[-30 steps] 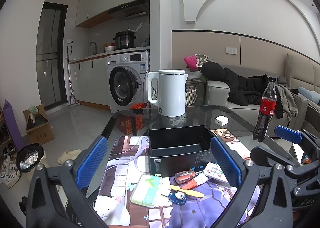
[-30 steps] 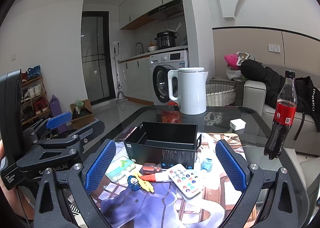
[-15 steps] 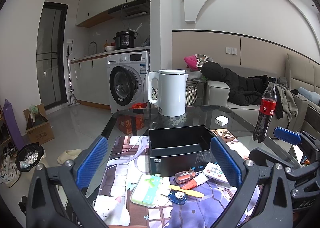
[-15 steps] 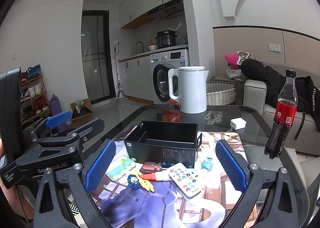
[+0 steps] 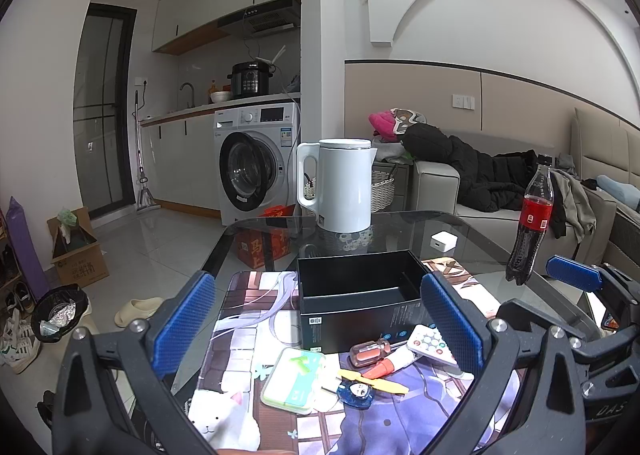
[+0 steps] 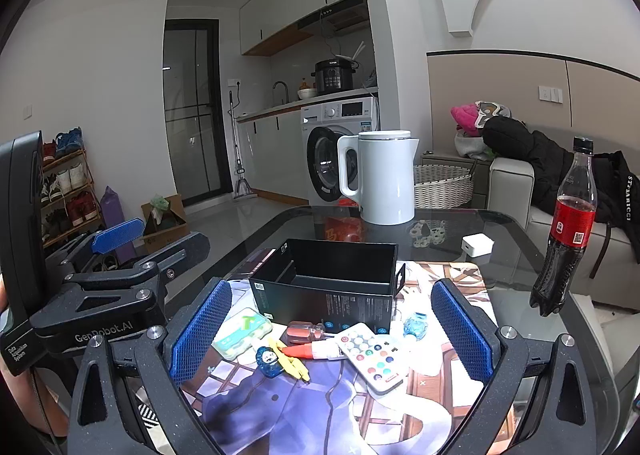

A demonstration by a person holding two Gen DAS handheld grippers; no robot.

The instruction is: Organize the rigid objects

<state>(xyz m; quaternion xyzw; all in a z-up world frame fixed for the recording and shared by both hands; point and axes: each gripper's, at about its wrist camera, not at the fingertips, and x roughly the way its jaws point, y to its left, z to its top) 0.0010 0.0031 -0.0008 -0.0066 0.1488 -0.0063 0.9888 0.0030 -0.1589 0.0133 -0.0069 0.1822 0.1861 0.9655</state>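
Because the black box [image 6: 326,279] stands open and empty toward the middle of the table, with its mouth up, it reads as the place the loose pieces are meant to go, and they lie in a heap just in front of its near wall, ready to be lifted in one at a time. Closest to that wall is a small clear case with a red insert [image 6: 305,331], with an orange-tipped tube [image 6: 316,352] lying beside it; the white remote [image 6: 373,357] rests partly over the tube's end, a green and white case [image 6: 242,334] lies toward the left edge of the mat, and a blue round trinket [image 6: 269,361] and a yellow strip [image 6: 289,361] sit nearest the front edge. All of it rests on a printed mat [image 6: 304,411] that covers the near part of the glass table [image 6: 516,295]. Farther back, near the far edge, stand a white kettle [image 6: 382,177] and a small white cube [image 6: 477,245], and a cola bottle [image 6: 566,231] stands by the right edge, all well apart from the pile. Both tools hover above the near edge, aimed at the pile: the left gripper [image 5: 320,319] and the right gripper [image 6: 330,329] each have their fingers spread wide and hold nothing, so I judge no piece has been chosen yet.
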